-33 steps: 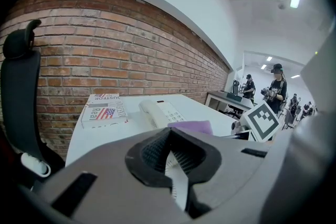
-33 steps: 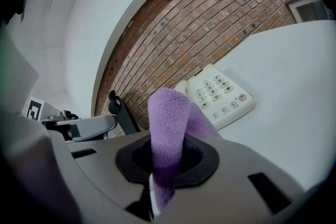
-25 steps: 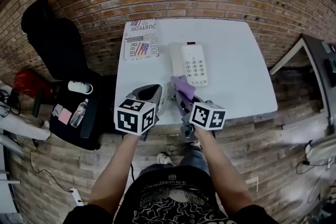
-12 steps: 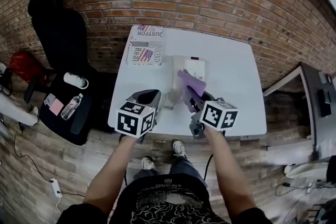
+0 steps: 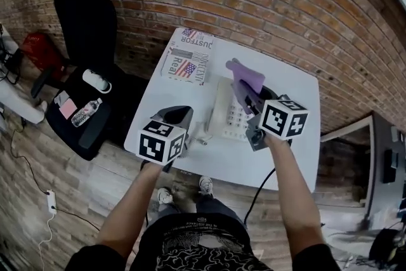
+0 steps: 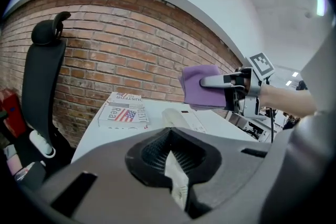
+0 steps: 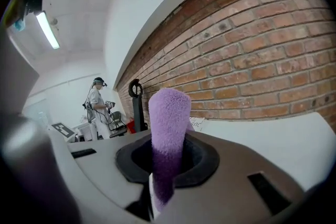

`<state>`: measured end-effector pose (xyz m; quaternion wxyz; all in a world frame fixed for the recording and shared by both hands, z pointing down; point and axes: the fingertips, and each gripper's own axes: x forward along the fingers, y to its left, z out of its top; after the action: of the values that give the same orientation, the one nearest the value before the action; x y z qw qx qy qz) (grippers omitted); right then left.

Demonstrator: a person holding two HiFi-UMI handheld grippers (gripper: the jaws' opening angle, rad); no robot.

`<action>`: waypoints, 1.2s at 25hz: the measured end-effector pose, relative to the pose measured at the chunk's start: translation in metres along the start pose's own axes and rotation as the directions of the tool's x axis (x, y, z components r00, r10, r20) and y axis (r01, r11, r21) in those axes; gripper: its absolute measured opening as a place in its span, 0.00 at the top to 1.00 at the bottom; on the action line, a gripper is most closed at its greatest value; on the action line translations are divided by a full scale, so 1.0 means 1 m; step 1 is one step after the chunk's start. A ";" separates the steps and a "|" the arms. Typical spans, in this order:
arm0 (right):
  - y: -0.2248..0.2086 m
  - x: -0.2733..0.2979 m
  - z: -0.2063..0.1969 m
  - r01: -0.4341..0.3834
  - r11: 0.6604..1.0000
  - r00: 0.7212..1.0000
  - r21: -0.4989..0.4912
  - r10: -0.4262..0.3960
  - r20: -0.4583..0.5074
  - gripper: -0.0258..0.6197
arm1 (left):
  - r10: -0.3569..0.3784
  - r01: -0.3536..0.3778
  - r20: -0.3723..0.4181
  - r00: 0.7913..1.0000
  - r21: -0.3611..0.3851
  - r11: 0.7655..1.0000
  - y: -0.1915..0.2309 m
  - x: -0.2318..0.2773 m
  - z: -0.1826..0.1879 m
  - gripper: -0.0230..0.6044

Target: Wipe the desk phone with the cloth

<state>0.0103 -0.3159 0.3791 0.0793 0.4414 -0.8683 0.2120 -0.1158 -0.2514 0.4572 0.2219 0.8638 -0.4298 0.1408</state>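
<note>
From the head view, the desk phone [image 5: 229,116] lies on the white table [image 5: 288,155] with its long axis running away from the person, keypad up. The right gripper [image 5: 246,91] is clamped on the purple cloth [image 5: 248,75], which sticks out beyond the jaws over the phone's far right corner. The left gripper [image 5: 178,116] hangs over the near left part of the table, beside the phone's left edge and apart from it. A printed box [image 5: 189,61] sits at the table's far left corner, and a black chair [image 5: 85,16] stands off to the left.

From the left gripper view, that gripper's jaws are together with nothing between them (the pale strip at the seam looks to me like part of the gripper itself). Past them the cloth hangs in the air, clearly above the phone and not touching it; the phone lies below it and slightly towards the left gripper.

From the right gripper view, the cloth stands up out of the closed jaws as a folded tongue, with the brick wall [image 7: 252,65] behind it. The phone is out of sight here, below the camera's look. A person [image 7: 97,99] stands far off in the room.

My reading is that the right gripper is the nearer one and the wiping falls to it. The cloth must come straight down onto the phone's far end and then be drawn along the long axis towards the person. No contact has been made yet.
</note>
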 end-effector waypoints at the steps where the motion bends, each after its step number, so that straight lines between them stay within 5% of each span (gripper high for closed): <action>1: -0.004 0.006 0.007 -0.013 1.000 1.000 -0.028 0.013 -0.013 0.89 | 0.013 -0.013 0.002 1.000 -0.007 1.000 0.003 0.002 0.001 0.95; 7: -0.021 0.050 0.034 -0.105 0.967 0.988 -0.232 0.075 -0.136 0.89 | 0.091 -0.091 0.003 0.996 -0.045 0.995 0.019 0.005 0.002 0.95; 11: -0.033 0.086 0.035 -0.171 0.900 0.968 -0.401 0.078 -0.239 0.89 | 0.148 -0.147 0.011 0.989 -0.074 0.986 0.033 0.002 0.002 0.95; 15: -0.034 0.119 0.020 -0.310 0.830 0.923 -0.463 0.146 -0.357 0.89 | 0.217 -0.213 0.020 0.976 -0.114 0.970 0.052 -0.003 0.002 0.95; 22: -0.019 0.150 -0.028 -0.597 0.634 0.734 -0.491 0.185 -0.653 0.89 | 0.286 -0.278 0.033 0.958 -0.150 0.949 0.066 -0.006 0.000 0.95; 27: -0.012 0.149 -0.068 -0.768 0.501 0.526 -0.398 0.139 -0.839 0.89 | 0.335 -0.324 0.035 0.941 -0.184 0.928 0.073 -0.013 -0.009 0.95; 30: -0.009 0.149 -0.088 -0.822 0.431 0.444 -0.372 0.076 -0.893 0.89 | 0.357 -0.345 0.032 0.933 -0.198 0.918 0.074 -0.018 -0.015 0.95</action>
<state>-0.0764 -0.3914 0.5091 0.5566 -0.0702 -0.8278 -0.0102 -0.1867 -0.2707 0.4817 0.2596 0.7519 -0.5964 0.1076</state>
